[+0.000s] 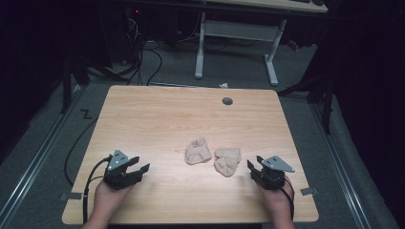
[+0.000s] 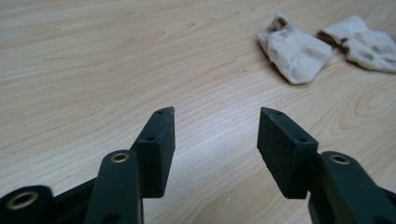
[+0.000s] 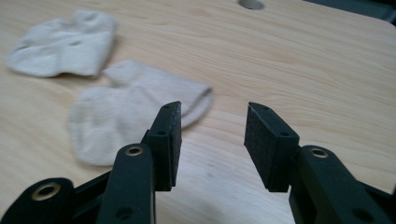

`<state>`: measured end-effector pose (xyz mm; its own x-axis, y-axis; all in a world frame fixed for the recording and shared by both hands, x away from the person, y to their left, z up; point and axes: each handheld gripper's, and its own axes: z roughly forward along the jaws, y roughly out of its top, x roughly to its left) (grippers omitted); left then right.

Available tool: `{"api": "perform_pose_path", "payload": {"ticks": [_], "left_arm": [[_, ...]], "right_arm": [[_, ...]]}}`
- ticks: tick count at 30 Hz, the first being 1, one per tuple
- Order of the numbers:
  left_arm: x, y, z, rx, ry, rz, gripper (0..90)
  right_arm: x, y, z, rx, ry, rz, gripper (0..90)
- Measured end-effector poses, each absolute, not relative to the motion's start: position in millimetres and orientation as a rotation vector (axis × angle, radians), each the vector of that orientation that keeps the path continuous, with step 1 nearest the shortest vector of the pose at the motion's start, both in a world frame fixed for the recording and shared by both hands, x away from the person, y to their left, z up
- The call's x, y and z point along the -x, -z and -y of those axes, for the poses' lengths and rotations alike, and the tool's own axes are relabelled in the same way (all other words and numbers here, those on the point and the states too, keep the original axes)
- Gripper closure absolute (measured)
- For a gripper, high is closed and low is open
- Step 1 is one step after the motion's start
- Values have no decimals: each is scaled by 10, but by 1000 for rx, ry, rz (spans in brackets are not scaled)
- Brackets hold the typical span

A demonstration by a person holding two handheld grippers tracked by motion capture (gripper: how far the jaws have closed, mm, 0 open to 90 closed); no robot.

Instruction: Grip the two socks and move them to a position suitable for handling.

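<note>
- The left claw (image 1: 137, 164) sits at the lower left of the high view, held by a hand (image 1: 107, 198) that comes in from the bottom edge. Its jaws stand wide apart with nothing between them.
- The right claw (image 1: 253, 167) sits at the lower right of the same view, in the other hand (image 1: 277, 202). Its jaws are also spread wide and hold nothing.
- In the left gripper view the left claw (image 2: 215, 135) hangs over bare wood, the two black pads (image 2: 161, 149) clear of the cloth.
- In the right gripper view the right claw (image 3: 212, 140) points at the nearer sock, whose edge lies just behind the left-hand jaw; whether they touch I cannot tell.
- Two pale beige socks lie crumpled near the middle of the tabletop (image 1: 157, 119), slightly below centre in the high view, between the two claws.
- The left sock (image 1: 197, 150) and the right sock (image 1: 227, 161) lie just beside each other, edges close or touching.
- The right sock (image 3: 126, 114) is near the right claw; the left sock (image 2: 293, 49) is well apart from the left claw.
- A small grey round cap (image 1: 227, 101) sits in the tabletop toward the upper middle.
- Beyond the far edge, at the top of the high view, stand the white legs of another desk (image 1: 236, 43) on a grey floor, with dark cables (image 1: 143, 62) at the upper left.
</note>
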<state>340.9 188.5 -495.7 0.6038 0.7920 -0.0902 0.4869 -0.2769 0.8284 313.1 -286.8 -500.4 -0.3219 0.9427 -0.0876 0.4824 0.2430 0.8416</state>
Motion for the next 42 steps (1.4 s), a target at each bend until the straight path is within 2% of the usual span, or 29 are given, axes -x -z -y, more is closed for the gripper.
{"api": "perform_pose_path", "payload": {"ticks": [7,25,29,33,35,37,40,42], "left_arm": [[-3448,4966,-1881,-1900,-398,-1033,427],[-3427,4959,-1874,-1930,-421,-1007,416],[-3387,4943,-1900,-1914,-438,-1023,397],[-3352,4941,-1918,-1906,-436,-1022,407],[-3330,4943,-1916,-1905,-452,-1024,448],[-3323,4944,-1912,-1909,-454,-1021,474],[-3322,4954,-1903,-1921,-464,-1013,558],[-3306,4956,-1898,-1923,-495,-1016,609]], "right_arm": [[-3125,5067,2930,-1316,-954,-1926,554],[-3201,5082,2836,-1302,-977,-1970,581],[-3247,5051,2758,-1311,-1017,-1975,624],[-3361,4982,2632,-1262,-1028,-1978,642],[-3463,4961,2578,-1253,-1020,-2007,649],[-3551,4974,2552,-1253,-1015,-2042,709],[-3709,5016,2573,-1290,-1024,-2087,882],[-3762,5040,2581,-1297,-1006,-2096,899]]}}
